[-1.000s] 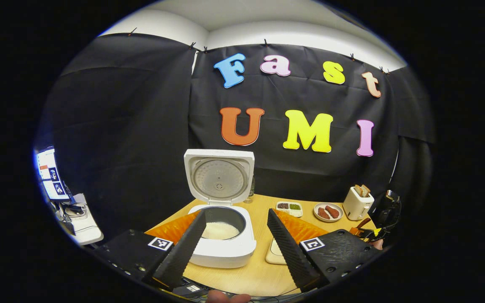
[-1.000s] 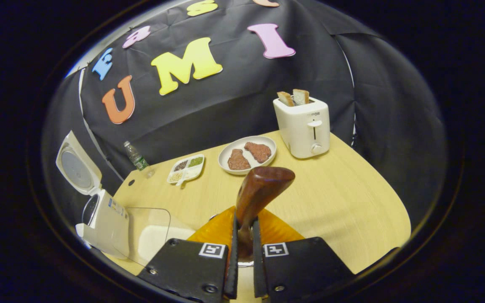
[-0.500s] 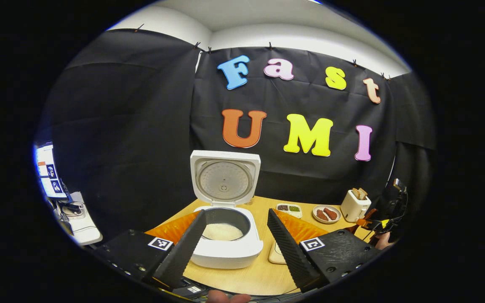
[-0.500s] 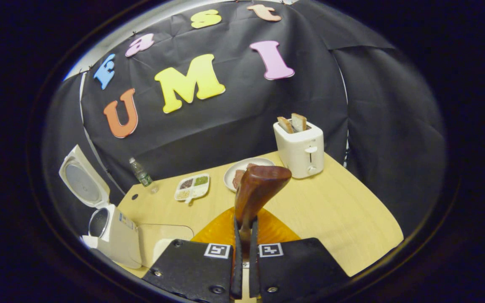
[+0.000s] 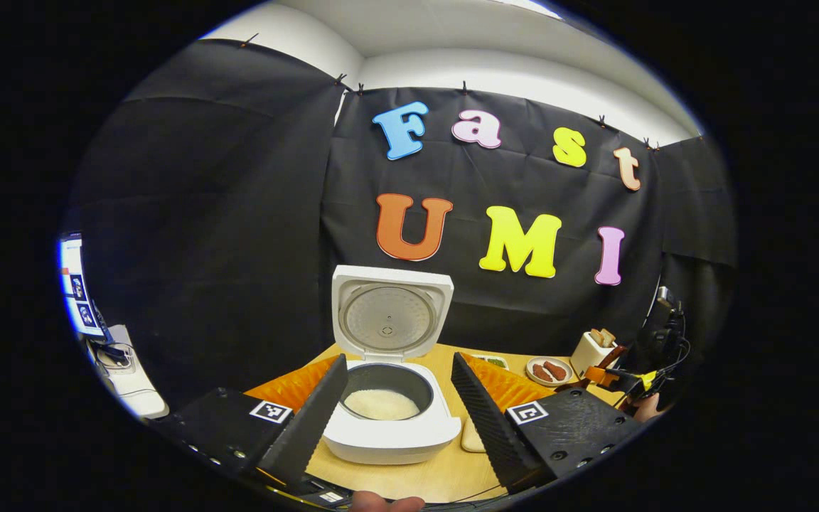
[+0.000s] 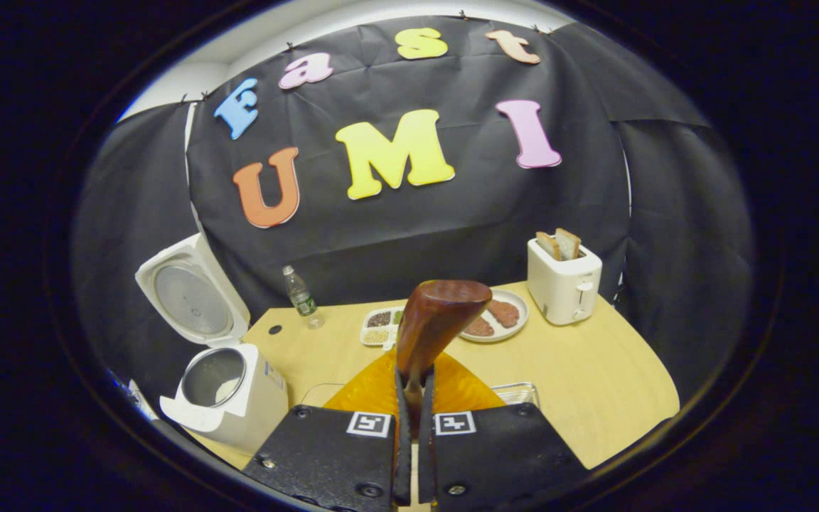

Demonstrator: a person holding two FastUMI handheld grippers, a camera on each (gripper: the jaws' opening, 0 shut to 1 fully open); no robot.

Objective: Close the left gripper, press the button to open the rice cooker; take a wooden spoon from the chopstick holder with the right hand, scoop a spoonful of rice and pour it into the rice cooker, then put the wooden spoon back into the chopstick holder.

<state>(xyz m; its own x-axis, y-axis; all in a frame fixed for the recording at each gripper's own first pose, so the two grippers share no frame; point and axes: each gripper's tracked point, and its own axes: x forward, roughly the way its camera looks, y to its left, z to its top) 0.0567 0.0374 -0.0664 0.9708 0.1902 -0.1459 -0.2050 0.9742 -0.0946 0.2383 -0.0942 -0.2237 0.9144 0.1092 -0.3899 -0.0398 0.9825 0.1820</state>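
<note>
The white rice cooker [image 5: 389, 435] stands open with its lid [image 5: 389, 320] upright and white rice [image 5: 381, 404] in the pot. My left gripper [image 5: 399, 363] is open, its fingers apart on either side of the cooker and short of it. My right gripper [image 6: 413, 377] is shut on the brown wooden spoon [image 6: 439, 321], which sticks up and forward above the table. In the right gripper view the cooker [image 6: 228, 390] sits at the lower left. The right gripper [image 5: 626, 380] and the hand holding it also appear at the far right of the left gripper view.
On the wooden table [image 6: 594, 370] stand a toaster [image 6: 564, 283] with bread, a plate of meat [image 6: 498, 314], a divided seasoning tray [image 6: 379, 328] and a small bottle [image 6: 299, 291]. A clear container's edge [image 6: 320, 390] and a metal rim [image 6: 516, 390] lie just ahead of the right gripper's fingers.
The right gripper has risen and swung left with the spoon, so the cooker and toaster sit farther off. The left gripper has drawn back slightly and stays open.
</note>
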